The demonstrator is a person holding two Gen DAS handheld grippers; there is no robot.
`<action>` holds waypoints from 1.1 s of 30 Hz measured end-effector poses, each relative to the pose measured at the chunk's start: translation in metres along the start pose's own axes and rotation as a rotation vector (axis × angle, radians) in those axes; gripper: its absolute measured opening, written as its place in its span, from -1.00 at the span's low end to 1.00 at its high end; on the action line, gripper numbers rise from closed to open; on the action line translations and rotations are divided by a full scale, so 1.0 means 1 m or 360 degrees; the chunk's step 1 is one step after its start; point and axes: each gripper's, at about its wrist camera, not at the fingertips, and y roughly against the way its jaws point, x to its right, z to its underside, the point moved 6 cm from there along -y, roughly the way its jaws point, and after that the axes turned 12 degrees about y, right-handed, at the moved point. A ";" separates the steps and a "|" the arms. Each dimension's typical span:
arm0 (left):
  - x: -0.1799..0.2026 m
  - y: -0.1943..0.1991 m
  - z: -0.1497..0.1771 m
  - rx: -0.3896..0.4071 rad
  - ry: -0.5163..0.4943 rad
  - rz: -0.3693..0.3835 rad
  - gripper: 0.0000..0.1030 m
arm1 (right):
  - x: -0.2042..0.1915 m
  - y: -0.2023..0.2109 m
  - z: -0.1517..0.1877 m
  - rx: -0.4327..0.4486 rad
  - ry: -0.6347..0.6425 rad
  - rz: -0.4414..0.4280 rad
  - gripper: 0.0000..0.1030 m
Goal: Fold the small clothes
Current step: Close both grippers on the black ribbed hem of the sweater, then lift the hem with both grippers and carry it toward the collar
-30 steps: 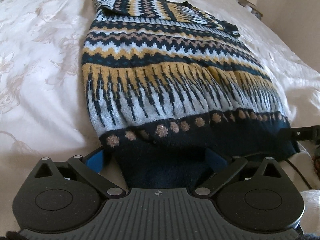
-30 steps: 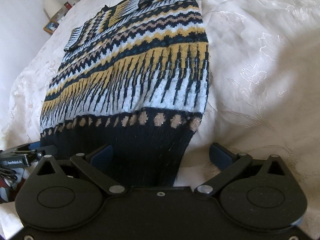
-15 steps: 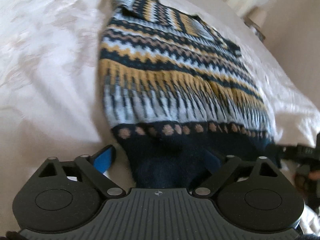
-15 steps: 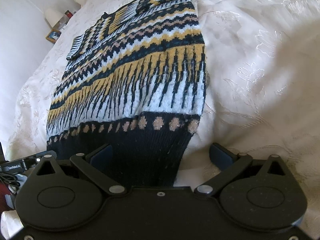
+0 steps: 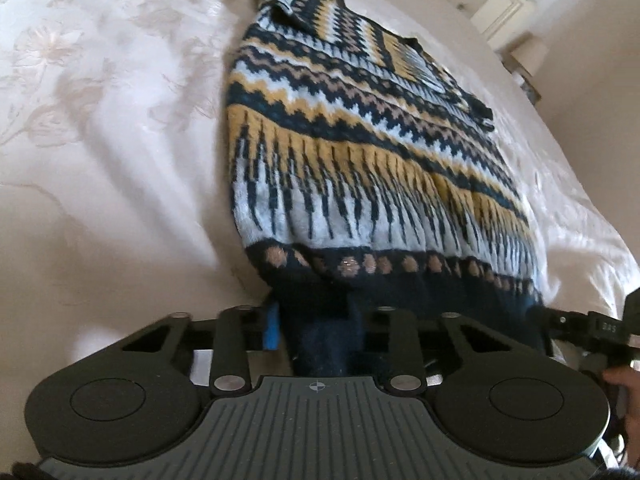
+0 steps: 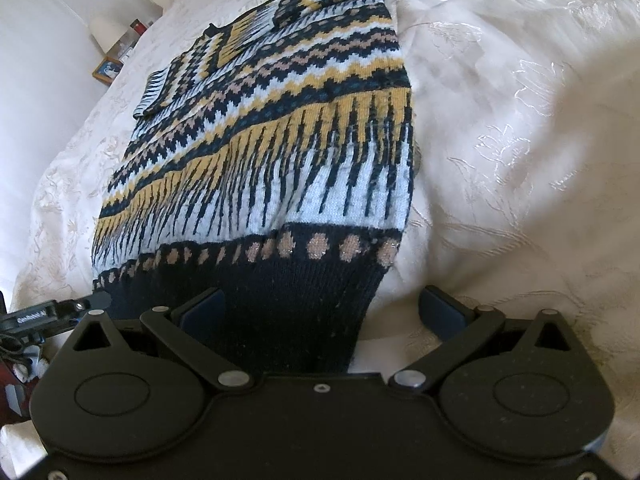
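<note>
A patterned knitted sweater (image 5: pixel 360 152) lies flat on a bed covered by a cream embroidered bedspread (image 5: pixel 100 140). Its long axis runs from the dark navy hem, nearest both cameras, away toward the headboard (image 5: pixel 500 4), so the garment points lengthwise up the bed with its collar end farthest off. The bands of zigzag in navy, mustard, tan and pale blue run across that axis. At the far end the sleeves are folded in over the body, one cuff showing pale ribbing.

The left tongs (image 5: pixel 316 328) sit at the hem's left corner. Their jaws are closing, drawn narrow, with a bunched fold of the navy hem between them; the blue pad (image 5: pixel 272 326) presses against the cloth, and the knit above it puckers into a ridge. In the same view the right tongs' dark frame shows at the hem's other corner, with part of a hand (image 5: pixel 630 396) beside it.

The right tongs (image 6: pixel 320 312) stand wide. The left navy pad (image 6: pixel 202 310) rests on the hem, while the other pad lies off the sweater on the bedspread, just beside the hem's right corner.

Beyond the sweater's left edge in the right wrist view, a small lamp (image 6: pixel 106 30) and a framed picture (image 6: pixel 108 72) stand near the wall.
</note>
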 end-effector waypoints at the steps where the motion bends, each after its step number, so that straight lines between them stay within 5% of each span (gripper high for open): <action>1: -0.001 -0.001 0.000 -0.0008 0.0017 0.0011 -0.71 | 0.000 0.000 0.000 0.0000 0.0001 0.0000 1.00; 8: -0.002 0.008 -0.001 0.0050 0.0065 0.0060 -0.86 | -0.002 0.001 0.000 0.0012 0.0020 0.0005 0.87; 12: 0.004 0.017 -0.003 0.0121 0.0020 0.0099 -0.87 | 0.004 0.005 -0.001 0.0046 -0.0025 0.0016 0.21; 15: 0.006 0.024 -0.006 0.0177 0.0029 0.0144 -0.88 | 0.009 0.005 0.000 0.0075 -0.0142 -0.0136 -0.48; 18: 0.011 0.035 -0.012 0.0242 0.0043 0.0215 -0.89 | 0.007 0.011 -0.004 0.0147 -0.0134 -0.0155 -0.70; 33: 0.056 0.082 -0.090 0.0584 -0.0044 0.0442 -0.88 | -0.009 0.055 -0.087 0.0691 -0.0034 -0.0354 -0.73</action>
